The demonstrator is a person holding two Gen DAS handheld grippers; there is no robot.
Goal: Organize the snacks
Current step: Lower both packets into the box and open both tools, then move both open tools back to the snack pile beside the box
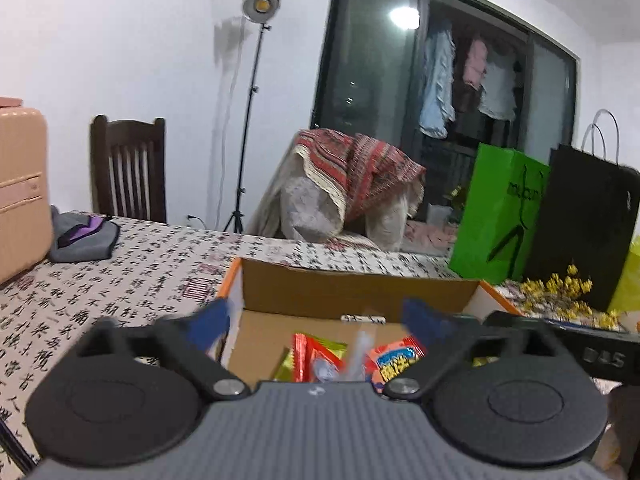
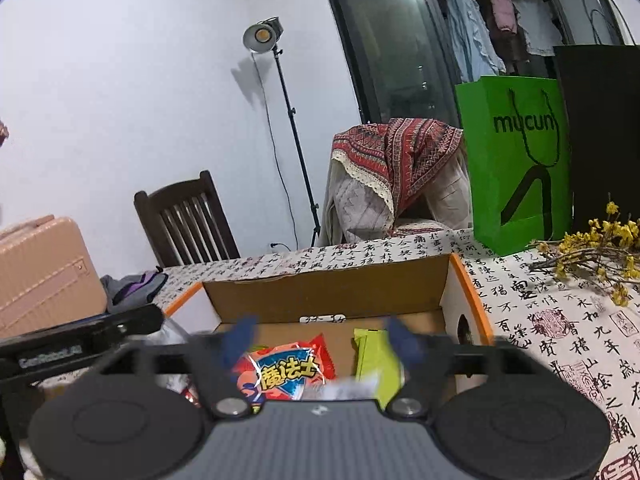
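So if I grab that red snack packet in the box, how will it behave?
The red snack packet looks like glossy crinkled foil, so probably floppy and a bit slippery. It seems puffed, likely light, and its contents may crush under a hard pinch. Lying loose in the cardboard box, it should slide rather than roll.

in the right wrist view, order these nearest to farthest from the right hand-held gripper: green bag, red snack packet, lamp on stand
From the right hand-held gripper:
1. red snack packet, just below the fingertips, inside the cardboard box
2. green bag, standing on the table, far right
3. lamp on stand, by the back wall, beyond the table
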